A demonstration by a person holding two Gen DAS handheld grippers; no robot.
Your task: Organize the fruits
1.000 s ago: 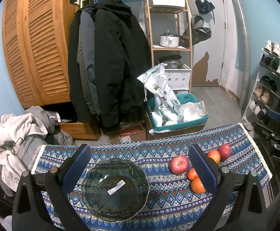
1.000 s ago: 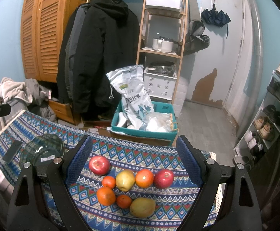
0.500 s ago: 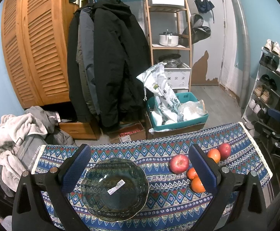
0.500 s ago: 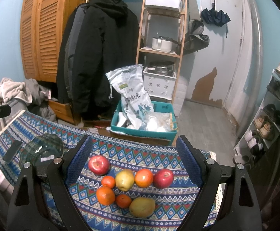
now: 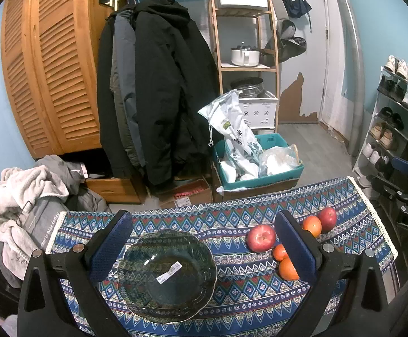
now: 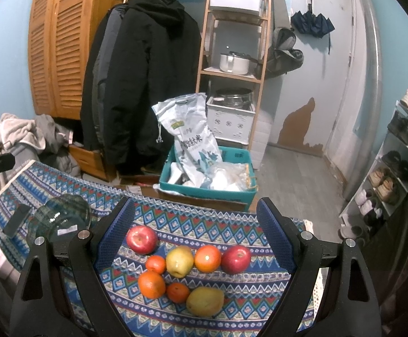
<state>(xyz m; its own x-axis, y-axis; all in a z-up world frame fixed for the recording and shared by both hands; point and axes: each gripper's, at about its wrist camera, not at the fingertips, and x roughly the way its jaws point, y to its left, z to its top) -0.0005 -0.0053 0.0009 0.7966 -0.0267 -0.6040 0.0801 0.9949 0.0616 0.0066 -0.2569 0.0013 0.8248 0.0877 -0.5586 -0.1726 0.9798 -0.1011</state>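
While the left gripper (image 5: 204, 241) is hanging wide open over one glass bowl (image 5: 166, 276), nothing is sitting between its fingers. The right gripper (image 6: 195, 230) is spread wide too, holding nothing, above the fruit. Eight fruits are lying on the patterned cloth (image 6: 175, 219), all to the right of the bowl: two red apples (image 6: 141, 239), two big oranges (image 6: 207, 258), two small oranges (image 6: 155, 264) and two yellow pears (image 6: 179, 261). The apple nearest the bowl is sitting a bit apart from the others.
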